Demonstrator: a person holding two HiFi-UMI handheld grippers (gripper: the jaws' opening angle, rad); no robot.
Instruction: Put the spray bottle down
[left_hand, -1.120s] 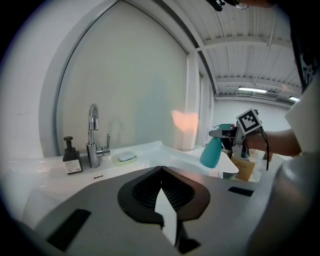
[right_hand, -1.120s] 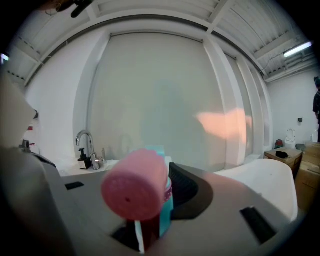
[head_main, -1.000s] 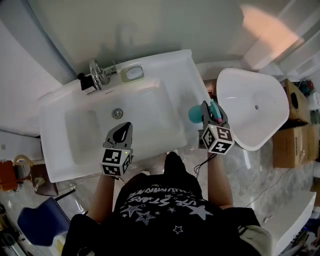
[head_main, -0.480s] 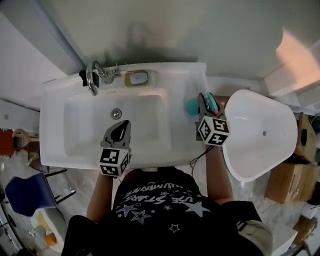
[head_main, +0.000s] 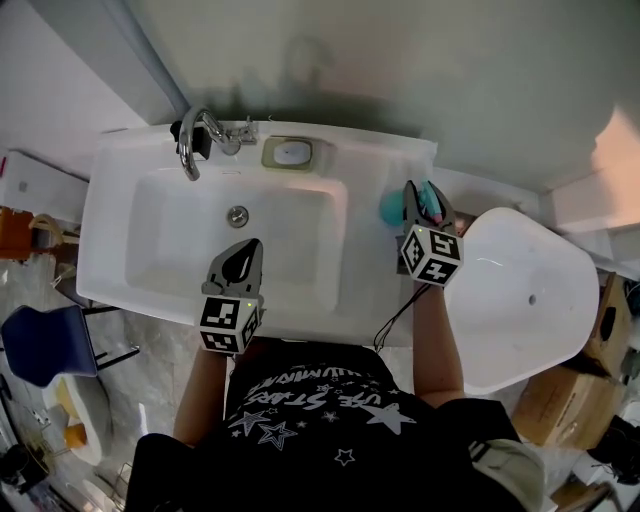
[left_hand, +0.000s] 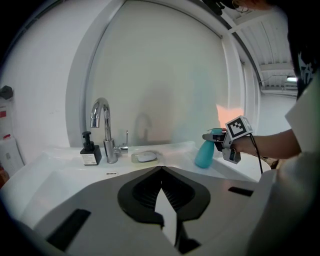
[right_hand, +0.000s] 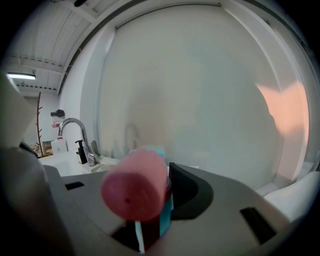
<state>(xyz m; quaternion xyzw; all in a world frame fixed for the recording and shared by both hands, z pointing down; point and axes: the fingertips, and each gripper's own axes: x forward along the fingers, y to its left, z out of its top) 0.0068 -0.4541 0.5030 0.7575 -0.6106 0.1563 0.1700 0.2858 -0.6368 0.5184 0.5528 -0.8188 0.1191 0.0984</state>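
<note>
1. The right gripper is pinching the spray bottle. The right gripper view shows its jaws pressed on the bottle's neck, with the pink spray head filling the space just in front of the camera.
2. The bottle has a teal body and stands upright in the grip. It is over the right ledge of the white sink, near the back corner.
3. From the left gripper view, the bottle's base sits at or just above that ledge. Whether it touches cannot be told.
4. The left gripper is held over the front part of the basin, pointing toward the back wall. Its jaws are pressed together at the tips with nothing between them.
5. The two grippers are well apart, the left one over the basin and the right one at the sink's right edge.
6. At the back left of the sink stands a chrome faucet, with a black soap dispenser just beside it.
7. A soap dish holding a pale bar lies on the back ledge, to the right of the faucet.
8. The drain sits in the basin floor, nearer the faucet than the front rim.
9. A large white tub stands on the floor just right of the sink, beside the person's right arm.
10. A blue chair is on the floor at the left.
</note>
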